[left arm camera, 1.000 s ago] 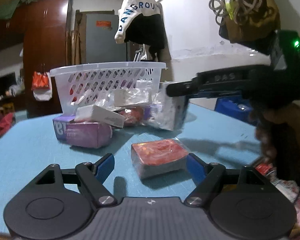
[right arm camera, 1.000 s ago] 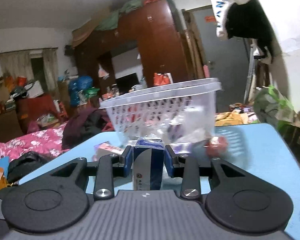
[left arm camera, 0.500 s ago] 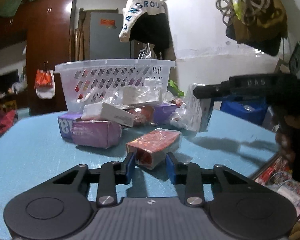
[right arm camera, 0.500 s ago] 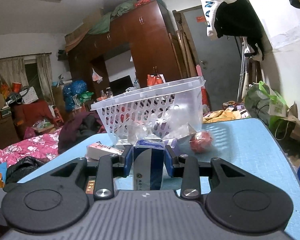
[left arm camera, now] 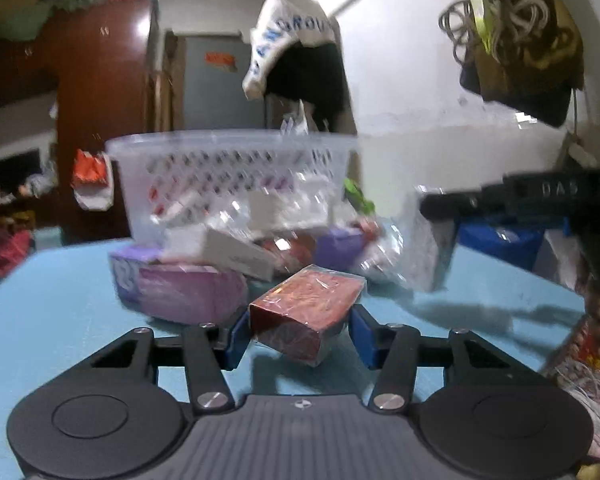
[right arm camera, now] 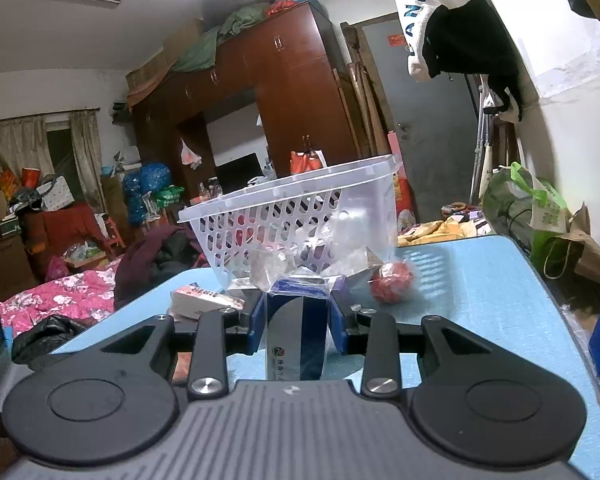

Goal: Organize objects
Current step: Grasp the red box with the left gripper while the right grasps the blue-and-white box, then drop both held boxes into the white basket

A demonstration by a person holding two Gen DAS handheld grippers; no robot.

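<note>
1. Your left gripper (left arm camera: 298, 338) sits low in the centre of the left wrist view, and its jaws are opening. The red wrapped box (left arm camera: 306, 314) lies between the blue pads (left arm camera: 236, 340), skewed, its near end tipped toward the camera. You cannot tell from this blurred view whether the pads press on it.
2. Your right gripper (right arm camera: 298, 318) is clamped on the blue and silver box (right arm camera: 296, 332), which stands upright between the pads at lower centre of the right wrist view.
3. The white basket (left arm camera: 232, 176) stands on the blue table (left arm camera: 52, 308) at centre frame, behind both grippers. Wrapped packets show through its slotted wall.
4. A heap of goods lies against the basket's near wall: a purple pack (left arm camera: 180, 288) at left centre, a white box (left arm camera: 228, 254) resting on top of it, and clear-wrapped items to the right.
5. In the right wrist view, a red round wrapped item (right arm camera: 392, 282) lies on the table right of centre, just beside the basket.
6. A white and red box (right arm camera: 204, 300) lies left of your right gripper, near the basket's corner.
7. Your right gripper also appears at the right edge of the left wrist view, as a dark bar (left arm camera: 520, 196).
</note>
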